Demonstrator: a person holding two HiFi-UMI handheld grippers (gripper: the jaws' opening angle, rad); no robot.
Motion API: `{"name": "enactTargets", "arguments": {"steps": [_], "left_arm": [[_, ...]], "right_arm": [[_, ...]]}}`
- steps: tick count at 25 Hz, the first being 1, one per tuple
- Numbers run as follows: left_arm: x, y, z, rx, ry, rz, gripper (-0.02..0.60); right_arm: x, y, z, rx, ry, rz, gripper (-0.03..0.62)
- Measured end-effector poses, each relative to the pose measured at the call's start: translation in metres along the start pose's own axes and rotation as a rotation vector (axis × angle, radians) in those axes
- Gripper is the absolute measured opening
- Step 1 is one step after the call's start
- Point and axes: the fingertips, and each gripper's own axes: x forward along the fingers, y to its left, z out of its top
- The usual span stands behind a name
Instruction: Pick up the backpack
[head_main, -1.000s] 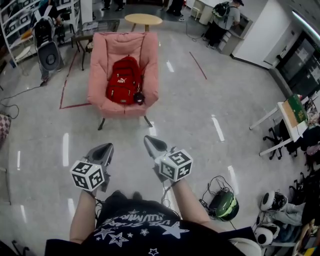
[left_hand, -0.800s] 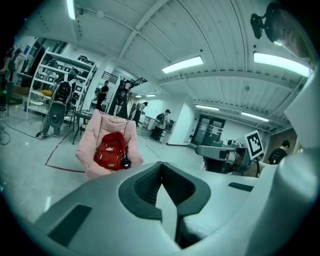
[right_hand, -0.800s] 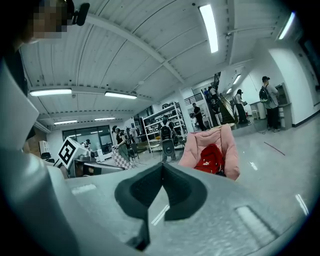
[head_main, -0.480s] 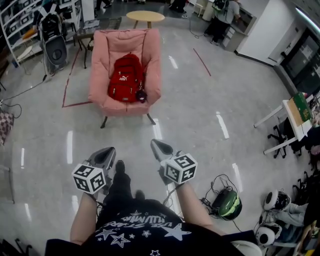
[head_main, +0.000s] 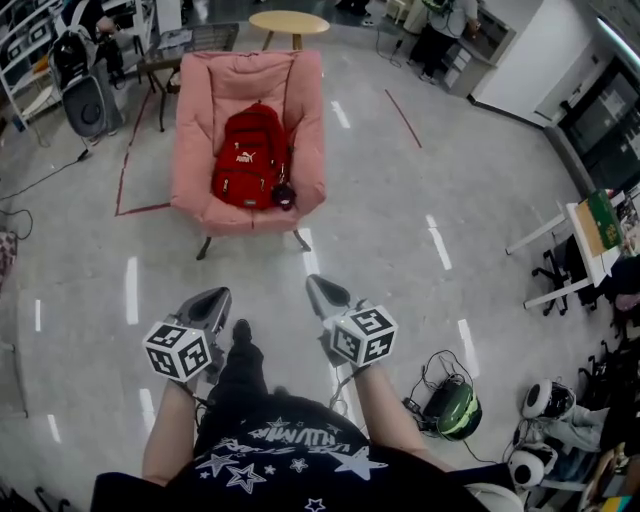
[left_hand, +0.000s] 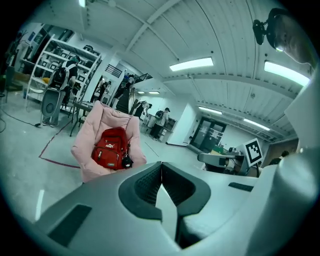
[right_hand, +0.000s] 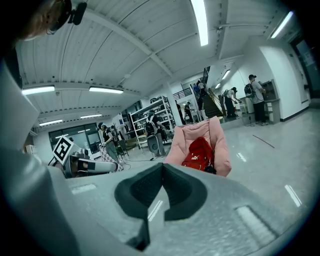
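The red backpack (head_main: 248, 155) sits up on the seat of the pink chair (head_main: 196, 150), leaning on the chair's back. A small black thing (head_main: 284, 195) hangs at the side of the backpack, near the chair's front edge. The left gripper (head_main: 208, 302) and the right gripper (head_main: 322, 290) are both well away from the chair, out on the shiny floor (head_main: 400, 220) in front of it, and both point toward it. The person's foot (head_main: 240, 332) is between them. In the left gripper view, the left gripper (left_hand: 161, 166) has its jaws shut tight, tip to tip, with nothing in them, and the backpack (left_hand: 110, 150) shows far off in the chair (left_hand: 84, 150). In the right gripper view, the right gripper (right_hand: 161, 166) is closed the same way and holds nothing, and the backpack (right_hand: 199, 152) and chair (right_hand: 221, 145) show far ahead. A round wooden table (head_main: 288, 22) stands behind the chair. A red tape line (head_main: 125, 165) runs on the floor just beside the chair. A green and black helmet (head_main: 450, 408) lies on the floor far from the chair, near the person's right arm.
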Motion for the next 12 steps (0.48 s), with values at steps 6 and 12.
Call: {"name": "enactTargets", "arguments": {"steps": [6, 12], "left_arm": [[0.015, 0.006, 0.002, 0.001, 0.010, 0.003, 0.009], [0.037, 0.028, 0.021, -0.004, -0.008, -0.007, 0.009]], "right_arm": [[0.006, -0.014, -0.009, 0.005, 0.038, -0.023, 0.000], [0.036, -0.030, 0.007, -0.009, 0.030, -0.032, 0.000]]}}
